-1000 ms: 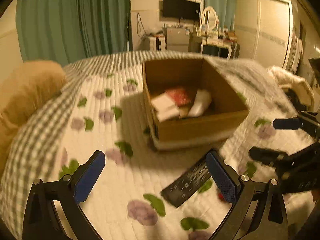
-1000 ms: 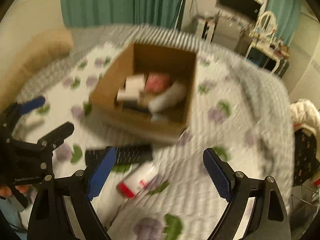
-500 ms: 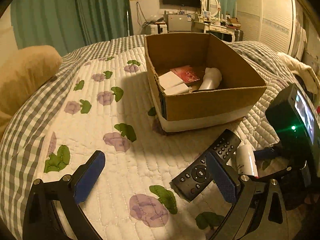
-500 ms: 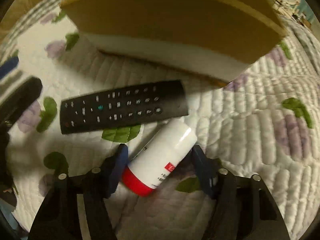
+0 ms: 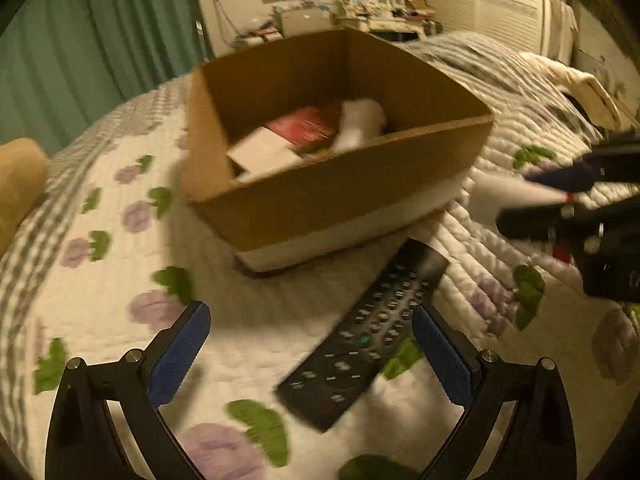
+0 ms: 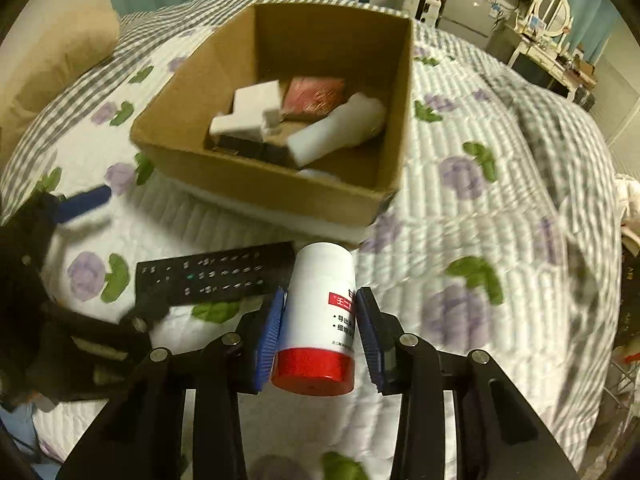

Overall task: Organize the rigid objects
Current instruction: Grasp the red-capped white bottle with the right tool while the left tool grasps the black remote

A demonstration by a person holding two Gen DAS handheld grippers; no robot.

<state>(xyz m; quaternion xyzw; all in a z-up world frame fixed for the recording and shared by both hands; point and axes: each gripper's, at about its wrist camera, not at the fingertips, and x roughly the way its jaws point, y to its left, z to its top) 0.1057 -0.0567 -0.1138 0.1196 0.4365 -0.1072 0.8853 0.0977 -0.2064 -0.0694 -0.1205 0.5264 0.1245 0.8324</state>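
The right hand-held gripper (image 6: 320, 320) is clamped on a white bottle with a red cap (image 6: 320, 312), its blue pads (image 6: 272, 328) pressed against both sides of the body and the red cap end nearest the camera. The bottle is held above the flowered quilt (image 6: 500, 220), with the cardboard box (image 6: 280, 188) at about 11 o'clock from it in the right wrist view.

The box stands open on the bed and holds a white box (image 6: 252, 108), a red packet (image 6: 316, 94) and a white cylindrical item (image 6: 340, 128), packed close together.

A black remote control (image 6: 212, 276) lies flat on the quilt just in front of the box's near wall, at 9 o'clock from the held bottle.

The left hand-held gripper (image 5: 312, 352) is spread wide and holds nothing. In its own view the remote control (image 5: 368, 340) lies between its fingers, nearer the right-side pad (image 5: 440, 356), and whether it touches that pad cannot be told. The box (image 5: 340, 196) sits at 12 o'clock from it, and the right hand-held gripper with its bottle (image 5: 516, 192) shows blurred at 2 o'clock.

A tan pillow (image 5: 16, 184) rests at the bed's edge at 9 o'clock.
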